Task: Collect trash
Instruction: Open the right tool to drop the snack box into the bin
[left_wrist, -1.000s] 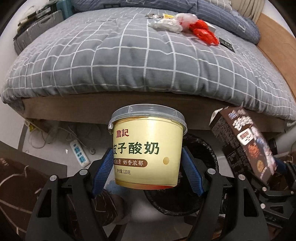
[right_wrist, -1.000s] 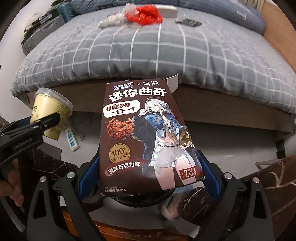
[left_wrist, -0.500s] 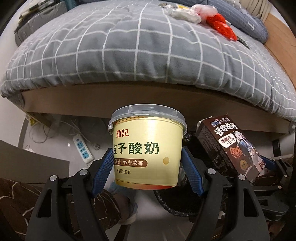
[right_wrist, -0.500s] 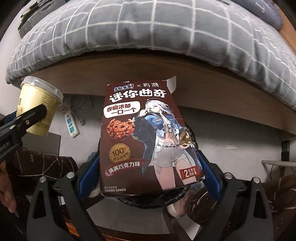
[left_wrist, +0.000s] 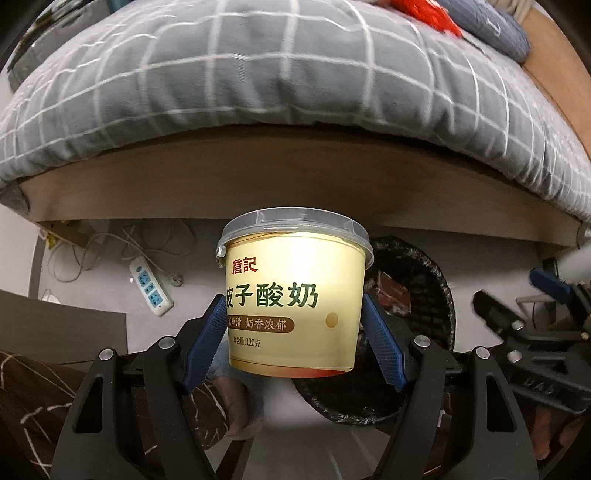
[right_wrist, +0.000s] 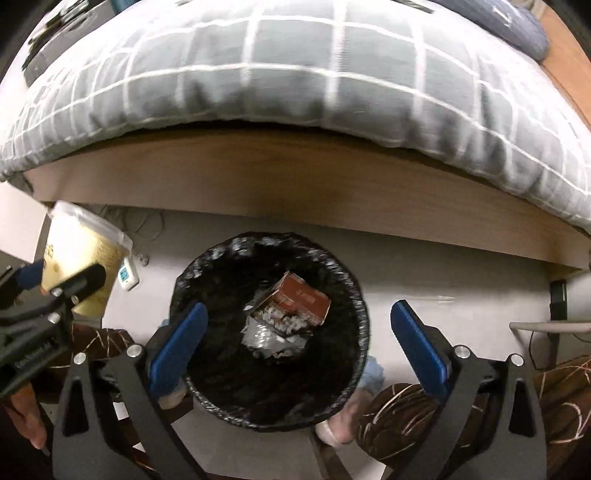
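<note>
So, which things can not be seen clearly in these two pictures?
- Trash bin, left wrist view: its near side is hidden behind the yogurt cup.
- Yogurt cup, right wrist view: blurred, label unreadable, partly behind the left gripper.
- Red wrapper, left wrist view: cut off by the top edge.

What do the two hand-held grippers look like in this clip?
Both match: the left hand-held gripper and right hand-held gripper have matte black angular frames with triangular cutouts and silver screws. Fingers carry blue ribbed pads. Small white lettering marks the left one's side. No cables or sleeves show.

Grey checked duvet (left_wrist: 258, 81) drapes wooden bed frame (right_wrist: 295, 184).
</note>
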